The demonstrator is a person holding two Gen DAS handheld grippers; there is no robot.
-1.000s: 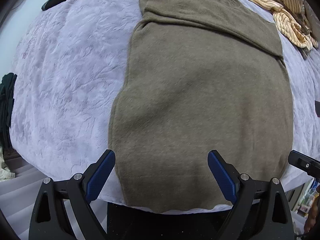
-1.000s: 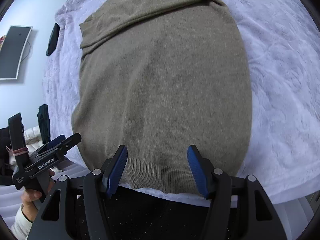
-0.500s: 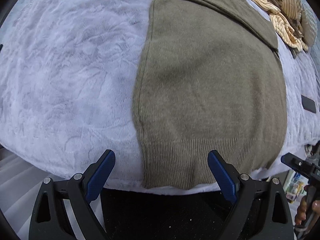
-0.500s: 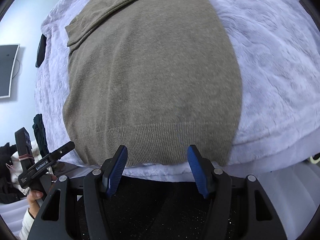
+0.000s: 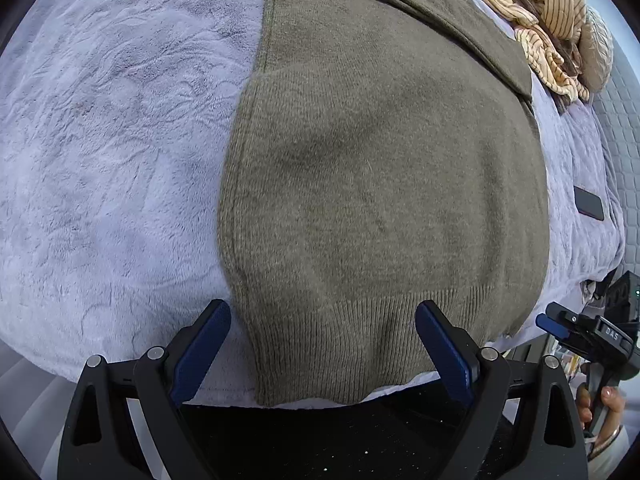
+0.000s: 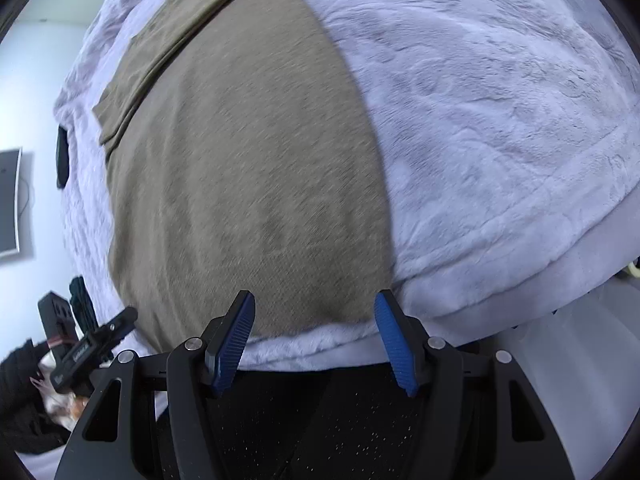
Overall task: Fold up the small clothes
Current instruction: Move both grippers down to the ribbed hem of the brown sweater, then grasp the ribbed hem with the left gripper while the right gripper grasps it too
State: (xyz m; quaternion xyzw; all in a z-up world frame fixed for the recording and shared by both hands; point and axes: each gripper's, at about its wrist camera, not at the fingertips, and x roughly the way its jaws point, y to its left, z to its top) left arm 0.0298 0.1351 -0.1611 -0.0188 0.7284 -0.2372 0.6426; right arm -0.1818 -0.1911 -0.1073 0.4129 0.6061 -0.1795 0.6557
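So there's an olive-brown knit sweater [image 5: 380,184] spread flat on a bed with a fuzzy pale lilac blanket [image 5: 112,152]. Its ribbed hem is at the near edge of the bed, right by both grippers, and a sleeve is folded across the body at the far end.

Left gripper [image 5: 322,354] is wide open, nothing pinched. Its blue pads sit on either side of the sweater's near left corner: left pad over bare blanket just beside the side seam, right pad over the ribbing. It hangs just above the fabric, and I can't tell if anything actually touches.

Right gripper [image 6: 314,342] is open too, nothing between the pads. From its own camera it's over the sweater's near right corner, the left pad above the hem and the right pad about where the sweater ends and the blanket starts. That view is a bit motion-blurred, so contact is hard to call. You can also spot this gripper at the far right of the left camera, with a hand [image 5: 600,404] wrapped around its handle.

Other stuff: a heap of yellow striped clothes [image 5: 548,24] at the far right of the bed, well apart from the sweater, and a dark phone [image 5: 588,208] lying on the blanket to the right. A monitor [image 6: 9,204] is on the wall off to the left in the right camera.
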